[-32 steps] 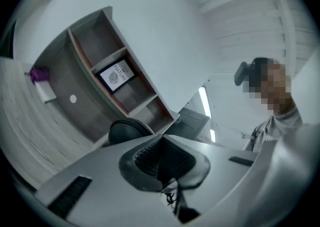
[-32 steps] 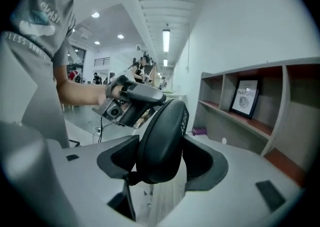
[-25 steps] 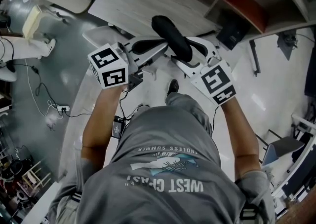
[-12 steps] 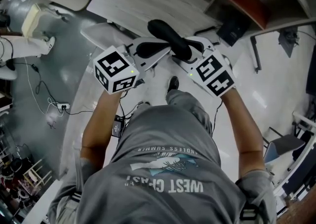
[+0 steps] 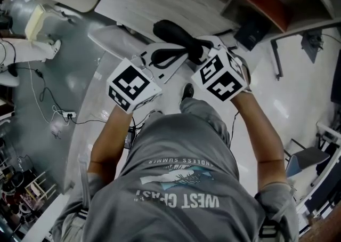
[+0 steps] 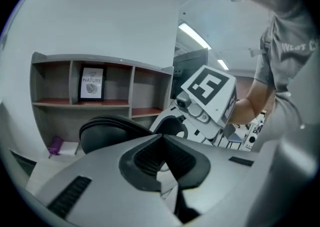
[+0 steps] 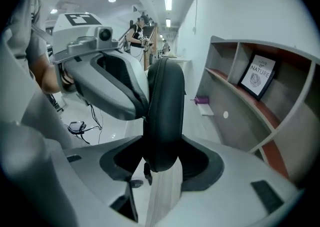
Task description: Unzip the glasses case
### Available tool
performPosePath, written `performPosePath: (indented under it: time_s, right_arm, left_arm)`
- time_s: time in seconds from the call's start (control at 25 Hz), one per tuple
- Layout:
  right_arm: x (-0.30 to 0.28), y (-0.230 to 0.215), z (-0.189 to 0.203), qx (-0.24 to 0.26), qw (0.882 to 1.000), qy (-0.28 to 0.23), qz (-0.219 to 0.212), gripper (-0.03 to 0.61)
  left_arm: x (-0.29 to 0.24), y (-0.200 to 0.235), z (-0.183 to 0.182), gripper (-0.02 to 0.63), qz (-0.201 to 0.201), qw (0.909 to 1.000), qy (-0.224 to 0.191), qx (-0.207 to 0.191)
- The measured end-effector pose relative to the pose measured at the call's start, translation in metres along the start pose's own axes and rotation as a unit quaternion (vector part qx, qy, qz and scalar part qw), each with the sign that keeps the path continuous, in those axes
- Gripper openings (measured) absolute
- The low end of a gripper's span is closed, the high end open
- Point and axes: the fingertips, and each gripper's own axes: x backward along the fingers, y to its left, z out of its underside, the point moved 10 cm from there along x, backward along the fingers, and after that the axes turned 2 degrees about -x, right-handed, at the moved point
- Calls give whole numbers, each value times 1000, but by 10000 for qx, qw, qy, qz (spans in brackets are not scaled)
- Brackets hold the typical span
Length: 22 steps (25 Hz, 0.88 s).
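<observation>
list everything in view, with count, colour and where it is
glasses case: 1, black, on edge between the right tongs, near the desk edge
desk: 1, light wood, ahead of the person
shelf unit: 1, grey with red-brown boards, beyond the desk
framed print: 1, black frame, on a shelf
purple item: 1, on the desk
power strip: 1, white, on the floor at left
shirt: 1, grey, on the person
left tongs: 1, grey, shut, tips by the case's zip edge
right tongs: 1, grey, just been closing, shut on the case
</observation>
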Motion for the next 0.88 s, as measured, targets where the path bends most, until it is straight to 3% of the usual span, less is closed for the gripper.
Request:
performPosePath:
  time_s: [0.12, 0.16, 0.24, 0.28, 0.36, 0.48, 0.52, 0.6, 0.68, 0.76, 0.88]
  right_arm:
    - [-6, -2, 3, -58, 9999, 102, -32, 232]
    - [-7, -2, 3, -38, 10000, 25, -30, 232]
    - [-4, -2, 2, 83, 9990, -432, -6, 247]
    - [-1, -3, 1, 140, 9968, -792, 14, 255]
    - [7, -4, 4, 276, 9872, -1559, 178, 265]
    - [9, 4, 12, 816, 9700, -2148, 791, 305]
    - [8, 7, 14, 938, 9637, -2286, 1012, 309]
    - [10, 11, 16, 923, 9524, -2608, 1284, 279]
    - [15, 11, 15, 689, 9491, -2808, 1246, 270]
    - [20, 10, 16, 459, 9553, -2723, 1059, 263]
    - [21, 5, 16, 271, 9740, -2138, 704, 247]
  left_arm:
    - [-7, -6, -1, 0, 10, 10000, -4, -86]
    - [-6, -4, 1, -2, 43, 9998, -148, 98]
    - [3, 10, 9, -2, 191, 9923, -739, 981]
    - [9, 18, 13, -2, 306, 9806, -1124, 1579]
    - [18, 31, 19, -3, 550, 9460, -1840, 2611]
    - [23, 39, 21, -3, 866, 8996, -2546, 3441]
    - [23, 40, 20, -3, 939, 8902, -2664, 3573]
    - [23, 43, 21, -2, 1010, 8815, -2762, 3695]
    - [25, 46, 24, -2, 969, 8833, -2722, 3692]
    - [26, 50, 24, -3, 772, 9038, -2452, 3421]
    - [27, 51, 21, -2, 664, 9363, -1906, 2874]
